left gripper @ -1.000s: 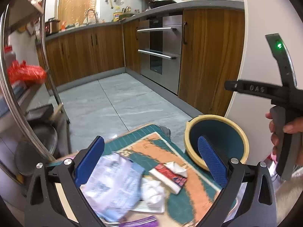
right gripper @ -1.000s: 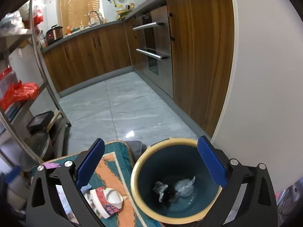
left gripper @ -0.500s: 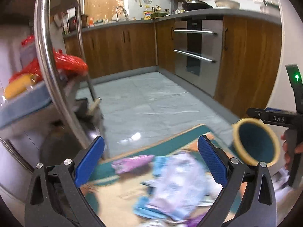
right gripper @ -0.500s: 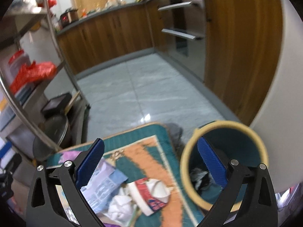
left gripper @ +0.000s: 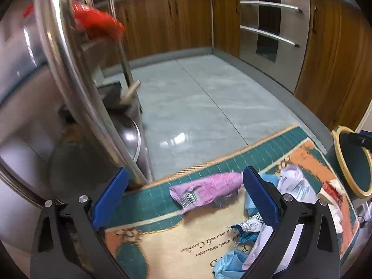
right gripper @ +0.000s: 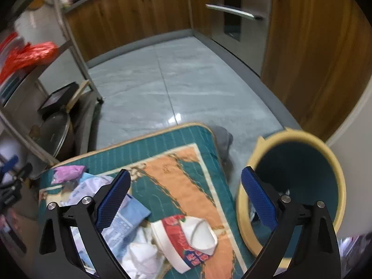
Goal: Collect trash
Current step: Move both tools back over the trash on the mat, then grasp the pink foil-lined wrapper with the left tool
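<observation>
Trash lies on a green and orange rug [left gripper: 260, 155] [right gripper: 176, 162]. A pink wrapper [left gripper: 204, 190] [right gripper: 67, 173] lies at the rug's far edge, just beyond my open, empty left gripper [left gripper: 186, 200]. Light blue and white packaging [left gripper: 293, 186] [right gripper: 125, 211] and a blue face mask [left gripper: 230, 265] lie to its right. A crushed red and white paper cup [right gripper: 188, 239] and crumpled white tissue [right gripper: 141, 258] lie below my open, empty right gripper [right gripper: 186, 200]. The teal bin with a yellow rim [right gripper: 334, 167] [left gripper: 337, 139] stands off the rug's right side, with some trash inside.
A steel shelf rack [left gripper: 69, 69] with a red bag [left gripper: 95, 23] stands close on the left, with pots [right gripper: 53, 130] beneath. Grey tiled floor [left gripper: 197, 97] stretches ahead to wooden cabinets [left gripper: 162, 18] and an oven [left gripper: 269, 30]. A white wall [right gripper: 353, 125] is beside the bin.
My left gripper has swung left, from over the blue and white packaging toward the pink wrapper and shelf rack. My right gripper has swung left from above the bin toward the trash on the rug.
</observation>
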### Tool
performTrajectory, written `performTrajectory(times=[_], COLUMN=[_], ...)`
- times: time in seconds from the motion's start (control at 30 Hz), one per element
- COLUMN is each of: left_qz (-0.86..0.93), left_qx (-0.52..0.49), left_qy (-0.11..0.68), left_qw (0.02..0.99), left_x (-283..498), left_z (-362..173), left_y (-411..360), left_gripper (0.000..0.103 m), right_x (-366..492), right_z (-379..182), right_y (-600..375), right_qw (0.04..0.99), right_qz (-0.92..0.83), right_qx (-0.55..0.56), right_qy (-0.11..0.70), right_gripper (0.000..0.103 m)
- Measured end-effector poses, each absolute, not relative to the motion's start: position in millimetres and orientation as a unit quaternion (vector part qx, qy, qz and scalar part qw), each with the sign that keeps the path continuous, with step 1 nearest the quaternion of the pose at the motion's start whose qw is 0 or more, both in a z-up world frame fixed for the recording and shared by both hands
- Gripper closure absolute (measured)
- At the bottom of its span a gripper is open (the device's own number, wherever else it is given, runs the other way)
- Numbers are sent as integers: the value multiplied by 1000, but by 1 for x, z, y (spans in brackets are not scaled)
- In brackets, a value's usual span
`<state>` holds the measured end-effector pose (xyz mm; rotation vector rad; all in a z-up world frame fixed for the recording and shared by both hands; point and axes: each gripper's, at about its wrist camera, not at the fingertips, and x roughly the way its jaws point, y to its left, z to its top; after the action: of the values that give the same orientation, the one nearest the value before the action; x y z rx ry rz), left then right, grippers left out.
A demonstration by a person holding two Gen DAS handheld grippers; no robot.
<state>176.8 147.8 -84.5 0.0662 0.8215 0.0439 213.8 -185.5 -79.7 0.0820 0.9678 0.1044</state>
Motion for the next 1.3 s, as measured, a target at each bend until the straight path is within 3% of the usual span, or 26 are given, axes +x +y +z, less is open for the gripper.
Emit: performTrajectory(times=[0.3, 0.43, 0.7, 0.77, 0.83, 1.13, 1.3], left_qz=[-16, -13, -30, -35, -41, -38, -6], left_qx=[86, 108, 125, 128, 117, 84, 71], left_qy=[446, 456, 516, 523, 534, 527, 490], left_qw=[891, 883, 847, 842, 837, 845, 869], left_x=[201, 213, 228, 227, 227, 217, 206], left_z=[-127, -140, -173, -178, -180, -163, -131], left_y=[125, 121, 123, 123, 126, 131, 129], left_gripper=[9, 15, 46, 71, 83, 97, 98], right_x=[225, 224, 225, 225, 225, 214, 206], right_z=[-104, -113, -121, -124, -128, -128, -124], right_y=[-204, -200, -192, -192, -192, -196, -208], right_qw=[856, 846, 838, 832, 826, 824, 827], right_qz=[43, 44, 61, 65, 70, 79, 85], right_qx=[65, 47, 22, 27, 30, 15, 29], right_qy=[512, 530, 542, 550, 558, 560, 555], right_gripper=[13, 16, 24, 27, 29, 32, 38])
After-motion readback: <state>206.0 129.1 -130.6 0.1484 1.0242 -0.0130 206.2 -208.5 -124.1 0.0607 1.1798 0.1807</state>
